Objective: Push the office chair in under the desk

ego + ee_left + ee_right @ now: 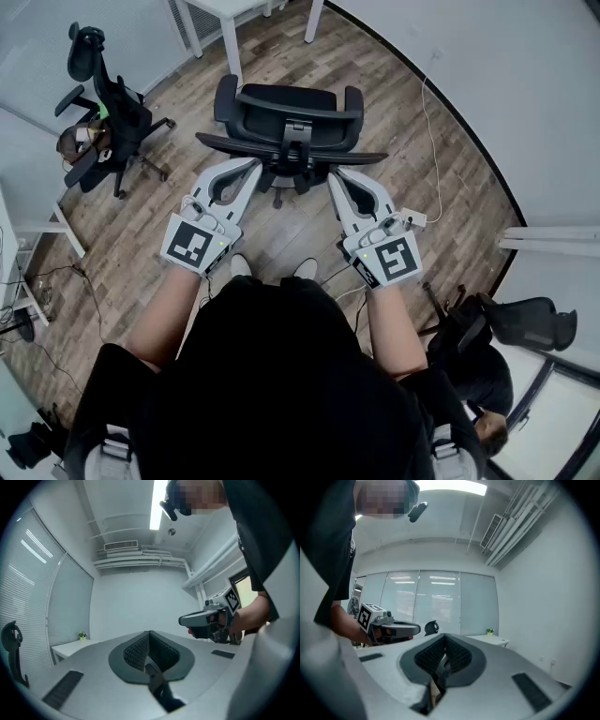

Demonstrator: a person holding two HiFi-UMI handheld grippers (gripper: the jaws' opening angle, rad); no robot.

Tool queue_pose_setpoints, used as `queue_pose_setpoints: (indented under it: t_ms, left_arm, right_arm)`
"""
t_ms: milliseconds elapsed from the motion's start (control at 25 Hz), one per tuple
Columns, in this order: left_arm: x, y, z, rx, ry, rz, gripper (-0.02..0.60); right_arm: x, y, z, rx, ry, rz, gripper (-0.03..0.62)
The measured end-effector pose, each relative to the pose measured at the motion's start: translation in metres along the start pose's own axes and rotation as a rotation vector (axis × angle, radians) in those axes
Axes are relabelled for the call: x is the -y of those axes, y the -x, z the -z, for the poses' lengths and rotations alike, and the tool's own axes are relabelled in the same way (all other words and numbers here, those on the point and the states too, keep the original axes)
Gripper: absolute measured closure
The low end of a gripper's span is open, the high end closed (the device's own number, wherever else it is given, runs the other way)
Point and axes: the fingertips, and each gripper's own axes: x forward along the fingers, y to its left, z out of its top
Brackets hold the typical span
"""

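Both mine pinched shut, empty: left gripper [251, 169], right gripper [336, 176]. Office chair [286, 112] sat just ahead, backrest toward me, desk [225, 14] beyond. Figured castors roll easy, so shove stiff backrest top.

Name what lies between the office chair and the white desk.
Only bare wooden floor separates the office chair from the desk, as the head view shows.

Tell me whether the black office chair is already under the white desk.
No, the black office chair stands on wooden floor short of the white desk.
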Motion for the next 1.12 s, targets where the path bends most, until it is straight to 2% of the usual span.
queue_pose_setpoints:
  t_ms: [1120]
  left_arm:
    - [-0.001, -0.003, 0.011, -0.033, 0.003, -0.016, 0.586]
  right_arm:
    - [0.01, 0.008, 0.01, 0.008, -0.053, -0.007, 0.589]
